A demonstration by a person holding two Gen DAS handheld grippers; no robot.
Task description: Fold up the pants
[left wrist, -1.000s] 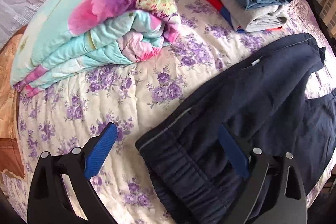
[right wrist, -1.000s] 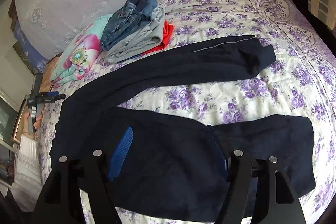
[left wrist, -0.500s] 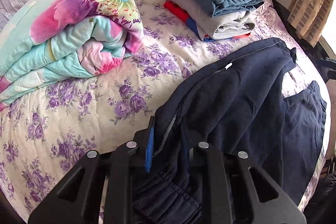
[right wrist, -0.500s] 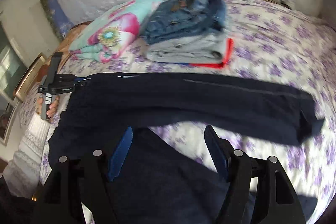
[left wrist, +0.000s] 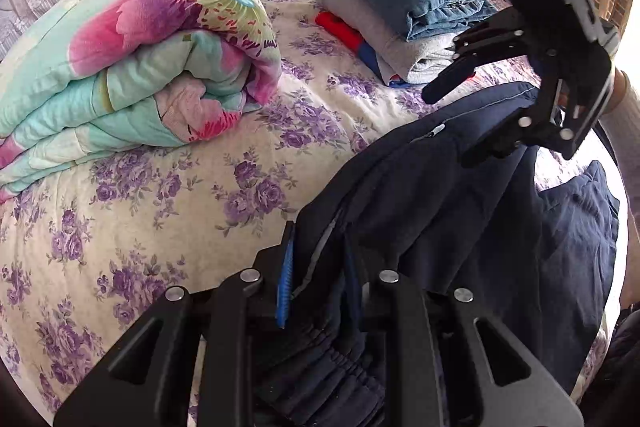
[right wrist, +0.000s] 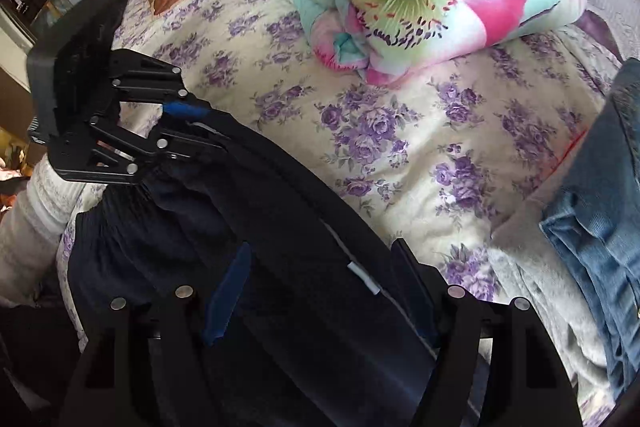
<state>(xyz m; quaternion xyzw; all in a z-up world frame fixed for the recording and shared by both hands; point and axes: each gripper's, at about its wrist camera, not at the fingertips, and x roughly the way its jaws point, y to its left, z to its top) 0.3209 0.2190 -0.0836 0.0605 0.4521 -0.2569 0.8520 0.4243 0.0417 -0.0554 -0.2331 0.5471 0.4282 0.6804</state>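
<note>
Floral bedspread point(left wrist: 168, 187) under dark navy pants point(left wrist: 460, 207), rolled quilt point(left wrist: 132, 43) and stack of folded clothes point(left wrist: 404, 11) behind. Left gripper point(left wrist: 320, 267) clamped on pants waistband, jaws just closed on fabric. Right gripper point(right wrist: 320, 291) spread wide over pants leg, pads not pressing.

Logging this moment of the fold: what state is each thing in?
Left claw: shut on the pants' waistband; its jaws have just been closing.
Right claw: open, astride a pant leg.
Pants: unfolded, legs apart.
Quilt: folded.
Clothes stack: folded, jeans on top.
</note>
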